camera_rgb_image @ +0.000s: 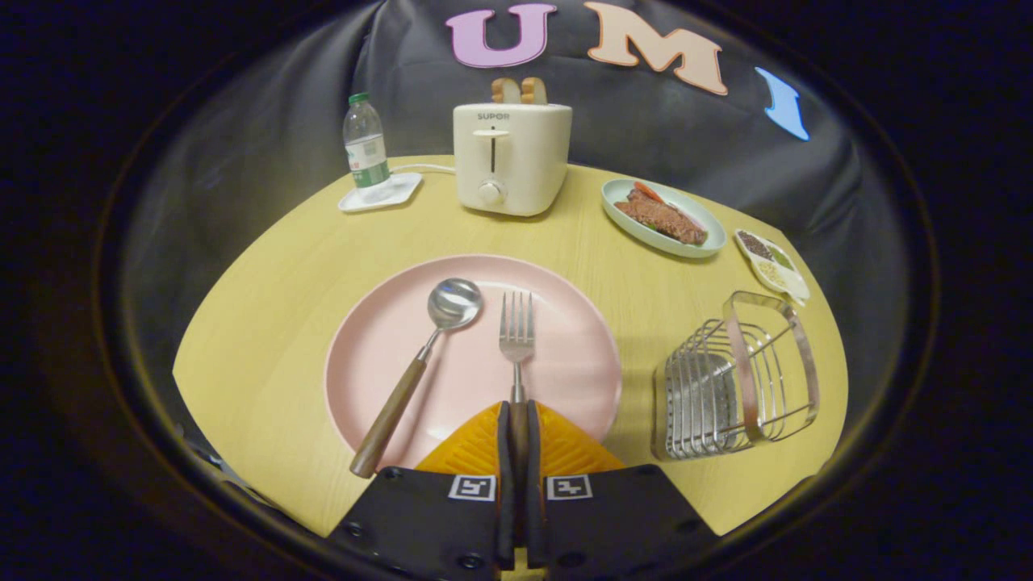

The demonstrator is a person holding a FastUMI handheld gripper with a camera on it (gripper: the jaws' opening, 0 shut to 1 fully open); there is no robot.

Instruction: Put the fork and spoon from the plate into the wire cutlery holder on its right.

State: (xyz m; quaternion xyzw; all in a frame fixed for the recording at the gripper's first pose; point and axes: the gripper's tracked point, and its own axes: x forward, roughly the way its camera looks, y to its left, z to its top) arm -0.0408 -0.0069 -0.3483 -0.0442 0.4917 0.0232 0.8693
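Note:
A pink plate lies in the middle of the round wooden table. On it a spoon with a wooden handle lies slanted at the left, bowl away from me. A fork lies straight ahead, tines pointing away. My gripper is shut on the fork's wooden handle, both fingers pressing its sides just above the plate's near part. The wire cutlery holder stands to the right of the plate, with nothing inside.
A cream toaster with toast stands beyond the plate. A water bottle on a white coaster is at the back left. A green plate of meat and a small seasoning dish sit beyond the holder.

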